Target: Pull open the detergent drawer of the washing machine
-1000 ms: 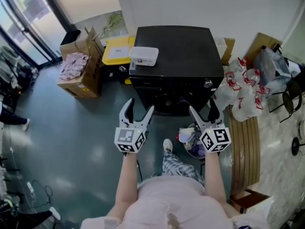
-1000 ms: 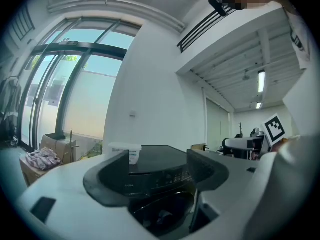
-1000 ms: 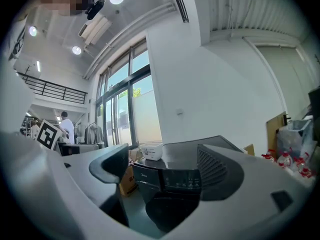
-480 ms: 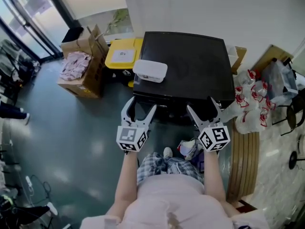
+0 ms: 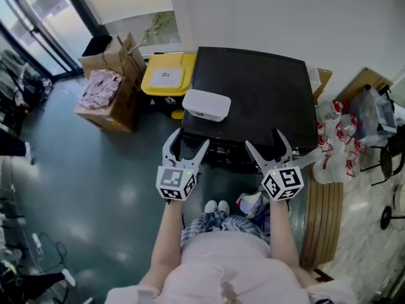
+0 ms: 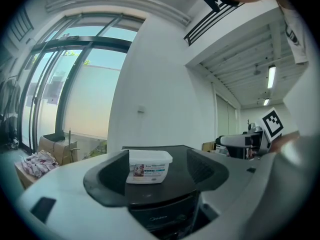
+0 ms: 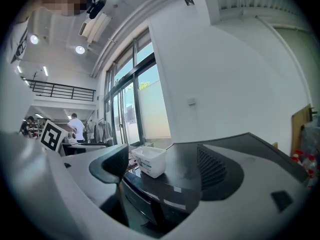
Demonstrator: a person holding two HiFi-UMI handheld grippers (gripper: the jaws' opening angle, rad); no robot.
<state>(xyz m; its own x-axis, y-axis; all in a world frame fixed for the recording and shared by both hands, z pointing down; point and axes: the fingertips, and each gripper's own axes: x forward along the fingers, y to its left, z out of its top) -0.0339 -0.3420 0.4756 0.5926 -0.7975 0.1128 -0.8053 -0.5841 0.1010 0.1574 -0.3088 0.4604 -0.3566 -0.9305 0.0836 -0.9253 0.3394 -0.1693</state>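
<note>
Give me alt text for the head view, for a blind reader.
From above, a person faces a black washing machine, holding the left gripper and right gripper near its front, both open and empty. A white lidded tub sits on its top; a yellow bin and cardboard boxes stand to its left.

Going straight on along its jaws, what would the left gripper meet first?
Probably the front top edge of the washing machine, then the white tub on it; the left gripper is open and empty. Depth unclear.
</note>
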